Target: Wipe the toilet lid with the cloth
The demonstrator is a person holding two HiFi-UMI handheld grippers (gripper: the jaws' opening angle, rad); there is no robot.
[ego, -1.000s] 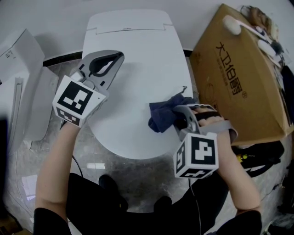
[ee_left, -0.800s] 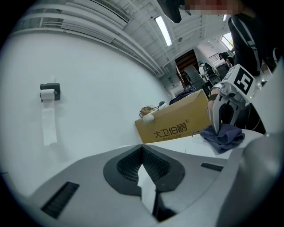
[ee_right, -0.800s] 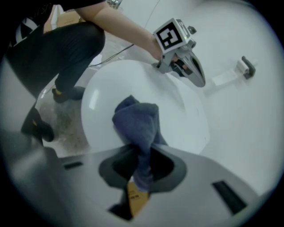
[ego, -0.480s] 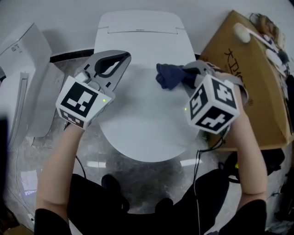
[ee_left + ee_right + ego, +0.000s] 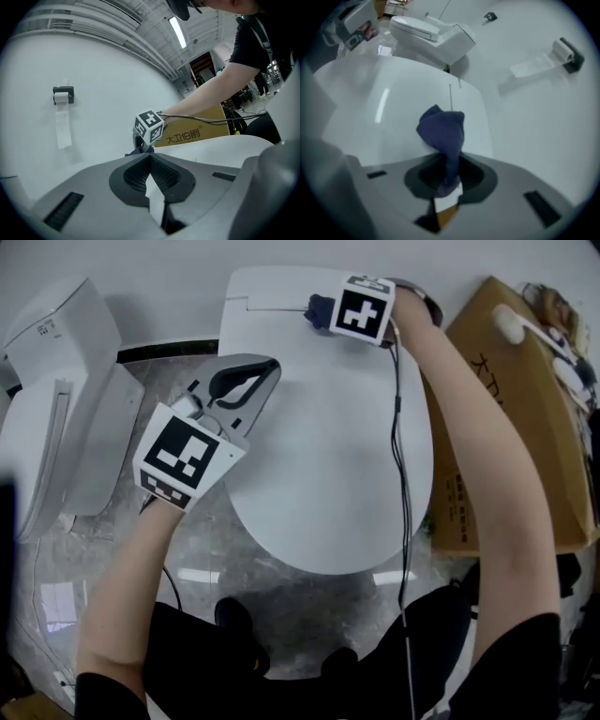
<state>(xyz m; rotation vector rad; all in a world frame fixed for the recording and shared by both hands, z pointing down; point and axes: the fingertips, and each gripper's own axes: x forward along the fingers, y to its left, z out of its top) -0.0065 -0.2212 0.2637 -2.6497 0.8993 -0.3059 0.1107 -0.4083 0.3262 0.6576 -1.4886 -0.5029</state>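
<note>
The right gripper point(image 5: 449, 183) pinches the soft dark blue cloth point(image 5: 443, 129) tight at the back of the smooth white toilet lid point(image 5: 328, 456), likely to rub there. The left gripper point(image 5: 151, 159) is closed on nothing and hangs by the lid's left edge, out of the way.

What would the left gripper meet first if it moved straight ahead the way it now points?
Probably the right gripper holding the blue cloth at the back of the toilet lid; depth is unclear.
</note>
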